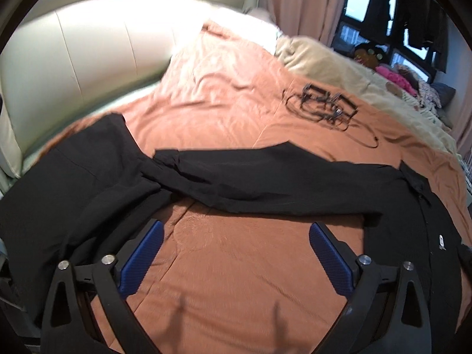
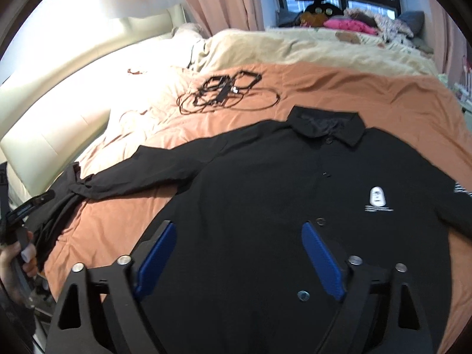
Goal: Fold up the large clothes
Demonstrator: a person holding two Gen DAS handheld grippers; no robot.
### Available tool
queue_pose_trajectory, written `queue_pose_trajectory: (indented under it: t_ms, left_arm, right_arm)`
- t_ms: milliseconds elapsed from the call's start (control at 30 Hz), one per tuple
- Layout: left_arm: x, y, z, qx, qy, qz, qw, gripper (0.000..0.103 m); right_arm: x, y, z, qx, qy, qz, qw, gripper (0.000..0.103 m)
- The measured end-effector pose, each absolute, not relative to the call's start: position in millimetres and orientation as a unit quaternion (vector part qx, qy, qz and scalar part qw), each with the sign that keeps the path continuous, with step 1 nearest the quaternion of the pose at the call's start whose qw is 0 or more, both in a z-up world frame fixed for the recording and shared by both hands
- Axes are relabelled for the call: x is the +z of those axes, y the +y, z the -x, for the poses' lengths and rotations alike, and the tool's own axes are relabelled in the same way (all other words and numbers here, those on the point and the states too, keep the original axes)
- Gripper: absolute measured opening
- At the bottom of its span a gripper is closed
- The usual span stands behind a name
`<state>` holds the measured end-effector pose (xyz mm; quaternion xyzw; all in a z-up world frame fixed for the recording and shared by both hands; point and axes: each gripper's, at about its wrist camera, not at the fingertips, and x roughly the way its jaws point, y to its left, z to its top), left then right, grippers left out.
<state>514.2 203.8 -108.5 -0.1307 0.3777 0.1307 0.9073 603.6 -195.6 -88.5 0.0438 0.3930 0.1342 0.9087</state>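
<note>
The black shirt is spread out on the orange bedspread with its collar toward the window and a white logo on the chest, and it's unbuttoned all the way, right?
Not quite: the black shirt is buttoned shut, as the right wrist view shows. The rest holds.

bare bedspread (image 1: 236, 265) ahead, tangled cables (image 2: 224, 91) beyond (beside blanket (image 2: 295, 50))

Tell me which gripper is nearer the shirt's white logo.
Right. The right gripper hovers over the shirt front, beside the logo; the left gripper is over bare bedspread by the sleeve.
</note>
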Motion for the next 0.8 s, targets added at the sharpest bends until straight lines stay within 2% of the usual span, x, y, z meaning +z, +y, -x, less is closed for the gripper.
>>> queue_pose_trajectory:
  t_ms: [200,333,400,500,567,600,633,700,733,800]
  left_arm:
    - [-144.7,229.4,-552.4,0.145,0.410,0.182,0.882,0.079]
    - [-162.4,243.2,-569.9,0.168,0.418,0.201,0.870,0.079]
    - [-170.1,249.8,-579.4,0.174,0.421,0.205,0.866,0.078]
    - [-181.5,258.2,-594.5,0.193,0.431,0.210,0.856,0.071]
    - [-190.3,261.1,-604.8,0.198,0.442,0.216,0.848,0.066]
    - [-194.4,261.2,-609.0,0.202,0.447,0.214,0.845,0.062]
    - [-197.9,261.5,-611.9,0.202,0.450,0.212,0.844,0.047]
    - [-204.7,261.0,-617.6,0.204,0.456,0.208,0.841,0.032]
    - [-204.2,261.3,-617.4,0.206,0.451,0.208,0.843,0.019]
    - [-196.6,257.2,-615.7,0.203,0.442,0.205,0.849,0.009]
  right_arm:
    - [-112.5,-182.2,-634.8,0.140,0.423,-0.052,0.894,0.062]
    - [-124.4,-175.2,-648.6,0.137,0.432,-0.052,0.890,0.059]
    - [-129.0,-173.3,-655.1,0.137,0.438,-0.057,0.887,0.052]
    - [-133.2,-169.2,-664.0,0.138,0.446,-0.059,0.882,0.045]
    - [-134.1,-165.8,-668.6,0.139,0.446,-0.062,0.882,0.045]
    - [-134.1,-164.5,-670.6,0.140,0.446,-0.064,0.882,0.045]
    - [-134.2,-162.3,-673.3,0.140,0.445,-0.068,0.882,0.044]
    - [-135.3,-156.9,-680.7,0.146,0.445,-0.086,0.880,0.031]
    - [-136.7,-155.6,-684.0,0.150,0.448,-0.098,0.876,0.027]
    - [-141.6,-150.7,-694.2,0.159,0.458,-0.131,0.865,0.015]
